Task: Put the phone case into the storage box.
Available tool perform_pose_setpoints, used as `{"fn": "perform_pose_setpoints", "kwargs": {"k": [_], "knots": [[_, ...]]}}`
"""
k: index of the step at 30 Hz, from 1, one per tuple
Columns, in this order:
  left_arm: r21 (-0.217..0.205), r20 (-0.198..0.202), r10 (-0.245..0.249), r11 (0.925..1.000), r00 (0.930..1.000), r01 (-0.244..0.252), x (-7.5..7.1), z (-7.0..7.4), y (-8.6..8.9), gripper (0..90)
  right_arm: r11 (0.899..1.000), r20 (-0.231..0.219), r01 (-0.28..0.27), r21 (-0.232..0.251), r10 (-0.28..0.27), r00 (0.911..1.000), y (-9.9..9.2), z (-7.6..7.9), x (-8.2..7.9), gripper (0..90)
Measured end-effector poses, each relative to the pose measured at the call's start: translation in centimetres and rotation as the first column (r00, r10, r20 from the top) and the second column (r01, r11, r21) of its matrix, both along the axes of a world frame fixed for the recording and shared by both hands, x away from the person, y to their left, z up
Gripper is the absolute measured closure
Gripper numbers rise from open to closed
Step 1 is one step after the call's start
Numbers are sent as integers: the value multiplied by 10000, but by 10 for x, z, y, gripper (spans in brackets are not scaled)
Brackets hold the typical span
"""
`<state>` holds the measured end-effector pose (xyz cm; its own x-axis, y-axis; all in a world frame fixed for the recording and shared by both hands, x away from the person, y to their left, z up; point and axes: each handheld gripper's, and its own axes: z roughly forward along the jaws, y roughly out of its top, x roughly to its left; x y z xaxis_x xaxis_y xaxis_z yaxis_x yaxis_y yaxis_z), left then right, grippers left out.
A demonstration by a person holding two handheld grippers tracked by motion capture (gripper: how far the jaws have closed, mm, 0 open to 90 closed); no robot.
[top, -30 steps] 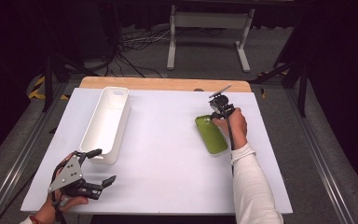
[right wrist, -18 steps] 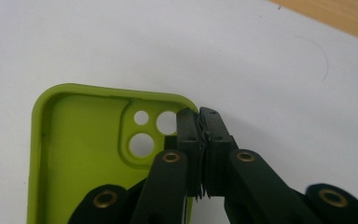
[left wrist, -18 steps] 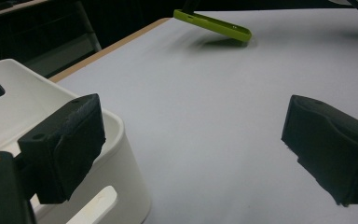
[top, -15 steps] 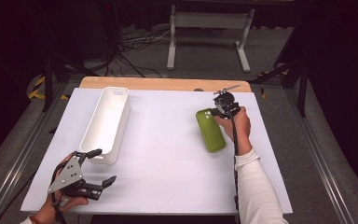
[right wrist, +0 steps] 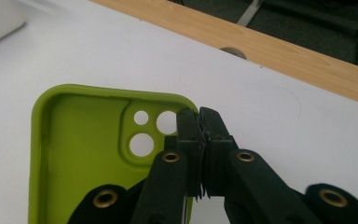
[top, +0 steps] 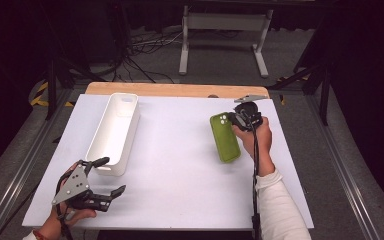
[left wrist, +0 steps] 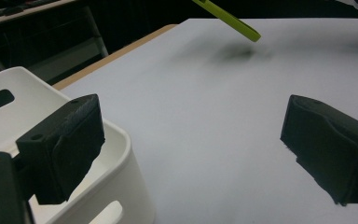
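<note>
A lime green phone case (top: 224,140) hangs tilted over the right side of the white table top (top: 180,165), held by its camera-hole corner. My right gripper (top: 235,119) is shut on that corner. In the right gripper view its jaws (right wrist: 199,114) pinch the rim of the case (right wrist: 84,149), whose open inside faces the camera. In the left gripper view the case's far end (left wrist: 228,18) floats above its shadow. My left gripper (top: 111,175) stands open and empty at the near left, its jaws (left wrist: 191,144) wide apart beside the near end of a white bin (left wrist: 121,154).
The long white bin (top: 115,132) lies lengthwise on the left half of the table. A wooden strip (top: 175,90) borders the far edge. Beyond it a metal stand (top: 225,30) and cables rest on the floor.
My right hand has risen and drifted slightly right with the green case, lifting it off the table. The left gripper has stayed put.
</note>
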<state>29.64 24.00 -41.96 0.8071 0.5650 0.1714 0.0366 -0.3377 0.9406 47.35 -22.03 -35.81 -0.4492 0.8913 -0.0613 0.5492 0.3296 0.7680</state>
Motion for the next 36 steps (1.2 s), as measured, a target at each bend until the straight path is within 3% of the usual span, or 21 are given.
{"fn": "perform_pose_setpoints", "kwargs": {"k": [9, 14, 17, 25, 28, 36], "knots": [[-409, -122, 505, 9979, 9987, -509, 5, 9, -8, 68, 9987, 910, -378, 352, 344, 9953, 9, 6, -25, 884], [-308, -115, 608, 9977, 9981, -612, 7, 11, -14, 78, 9970, 1272, -588, 496, 521, 9905, 15, 8, -36, 883], [-331, -223, 595, 9976, 9980, -602, 9, 12, -17, 88, 9961, 1435, -735, 492, 658, 9875, 19, 8, -42, 883], [-189, -72, 497, 9986, 9987, -498, 13, 17, -32, 91, 9902, 1791, -1175, 754, 1025, 9785, 29, 9, -56, 883], [-354, -97, 496, 9981, 9987, -499, 16, 18, -37, 108, 9889, 1919, -1264, 783, 1095, 9753, 32, 9, -60, 883], [-343, -136, 436, 9984, 9990, -441, 26, 22, -61, 125, 9844, 2179, -1562, 810, 1354, 9665, 44, 6, -70, 883]]}}
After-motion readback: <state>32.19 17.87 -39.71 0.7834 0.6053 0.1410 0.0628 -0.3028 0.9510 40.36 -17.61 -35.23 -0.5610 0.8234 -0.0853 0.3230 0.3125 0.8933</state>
